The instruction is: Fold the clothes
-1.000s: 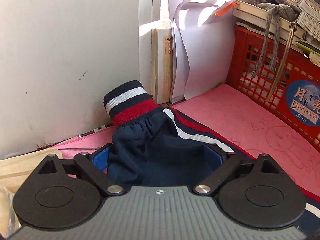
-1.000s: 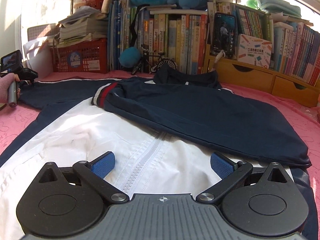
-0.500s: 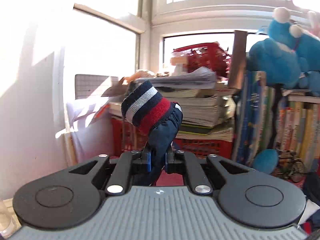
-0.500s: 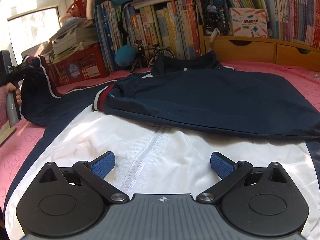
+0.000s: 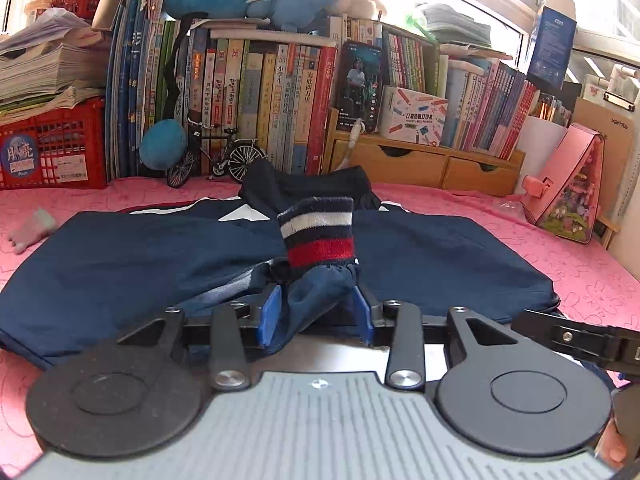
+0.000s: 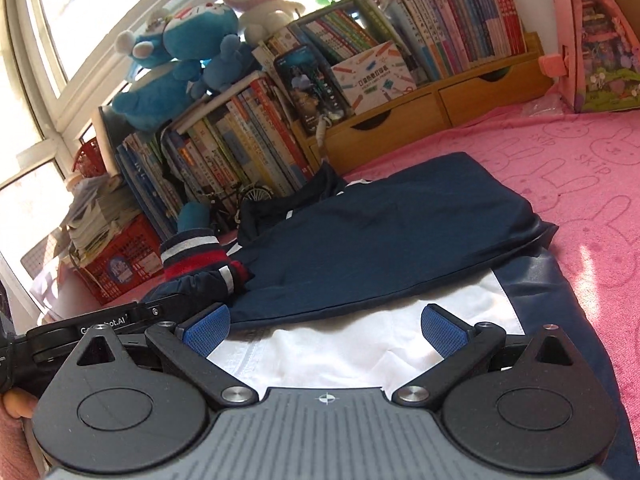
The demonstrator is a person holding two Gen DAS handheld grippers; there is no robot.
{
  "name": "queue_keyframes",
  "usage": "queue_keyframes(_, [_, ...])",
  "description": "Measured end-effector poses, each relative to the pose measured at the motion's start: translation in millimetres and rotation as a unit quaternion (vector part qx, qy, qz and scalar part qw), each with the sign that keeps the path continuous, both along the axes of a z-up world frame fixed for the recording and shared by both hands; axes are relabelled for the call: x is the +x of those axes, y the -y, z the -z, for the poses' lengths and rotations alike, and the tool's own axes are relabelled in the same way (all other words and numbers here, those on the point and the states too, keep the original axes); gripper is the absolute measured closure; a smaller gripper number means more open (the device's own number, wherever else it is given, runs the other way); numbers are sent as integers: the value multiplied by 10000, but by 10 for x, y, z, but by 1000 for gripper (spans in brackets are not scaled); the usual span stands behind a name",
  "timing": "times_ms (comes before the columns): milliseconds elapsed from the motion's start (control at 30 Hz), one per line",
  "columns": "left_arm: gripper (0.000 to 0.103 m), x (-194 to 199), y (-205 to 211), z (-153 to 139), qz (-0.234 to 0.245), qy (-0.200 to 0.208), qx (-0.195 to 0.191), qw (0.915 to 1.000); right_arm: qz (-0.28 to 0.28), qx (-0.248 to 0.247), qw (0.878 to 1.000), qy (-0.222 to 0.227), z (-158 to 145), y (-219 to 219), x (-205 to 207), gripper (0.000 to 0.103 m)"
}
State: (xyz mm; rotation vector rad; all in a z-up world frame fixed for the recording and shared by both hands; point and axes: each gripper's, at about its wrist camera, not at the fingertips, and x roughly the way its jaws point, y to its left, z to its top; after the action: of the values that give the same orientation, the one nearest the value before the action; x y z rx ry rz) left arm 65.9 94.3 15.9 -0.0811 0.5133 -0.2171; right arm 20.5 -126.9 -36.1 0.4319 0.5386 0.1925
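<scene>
In the left wrist view, the left gripper [image 5: 316,314] is low over a navy jacket [image 5: 440,256] that lies spread on a pink blanket [image 5: 580,264]. Between its two blue fingers [image 5: 271,314] sits the end of a sleeve [image 5: 316,294], and the striped cuff [image 5: 318,232] in navy, white and red stands upright just past the fingertips. The jaws have just been opening: the pads are a little apart, and the bunched cloth fills the gap between them, so the fabric touches both pads but looks loose and not squeezed. The sleeve end is over the middle of the jacket body. Behind the jacket there is a row of books [image 5: 256,92], a small model bicycle [image 5: 216,156], a red crate [image 5: 52,144] on the left and wooden drawers [image 5: 432,164] on the right. At the right edge a part of the other tool is seen.

In the right wrist view, the right gripper [image 6: 324,326] has its blue fingers [image 6: 442,326] wide apart and nothing is between them. It is over the white lining [image 6: 360,340] of the jacket [image 6: 400,232], near the lower edge. The navy part is folded over, above the white part. The cuff [image 6: 192,254] is at the left, on the folded navy cloth, just beside the black body of the left tool. Blue plush toys [image 6: 172,76] sit on top of the books [image 6: 224,148].
</scene>
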Motion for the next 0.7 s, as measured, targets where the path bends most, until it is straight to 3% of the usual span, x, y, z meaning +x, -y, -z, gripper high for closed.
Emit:
queue_keyframes(33, [36, -89, -38, -25, -13, 131, 47, 9999, -120, -116, 9999, 35, -35, -68, 55, 0])
queue_keyframes(133, [35, -297, -32, -83, -20, 502, 532, 9973, -610, -230, 9978, 72, -137, -310, 258, 0])
queue_keyframes(233, [33, -496, -128, -116, -162, 840, 927, 9920, -1025, -4, 9945, -233, -162, -567, 539, 0])
queue_keyframes(333, [30, -590, -352, -104, -588, 858, 1194, 9874, -889, -205, 9934, -695, -73, -807, 758, 0])
queue_keyframes(433, [30, -588, -638, -57, -1060, 641, 1229, 9846, -496, -300, 9938, -944, 70, -903, 838, 2])
queue_keyframes(467, [30, -576, -725, -35, -1190, 561, 1193, 9841, -421, -275, 9940, -973, 106, -903, 844, 15])
queue_keyframes(500, [30, -563, -810, -13, -1319, 478, 1156, 9833, -405, -258, 9941, -973, 122, -894, 844, 39])
queue_keyframes(533, [30, -545, -882, 10, -1446, 392, 1113, 9824, -396, -265, 9941, -972, 119, -883, 842, 50])
queue_keyframes(600, [30, -528, -997, 47, -1602, 303, 1033, 9812, -460, -349, 9945, -869, 28, -851, 853, 84])
queue_keyframes(633, [30, -523, -1047, 63, -1659, 275, 1000, 9807, -500, -491, 9949, -720, -64, -830, 890, 94])
queue_keyframes(700, [29, -509, -1095, 92, -1717, 269, 1009, 9796, -452, -886, 9943, -382, -276, -787, 954, 93])
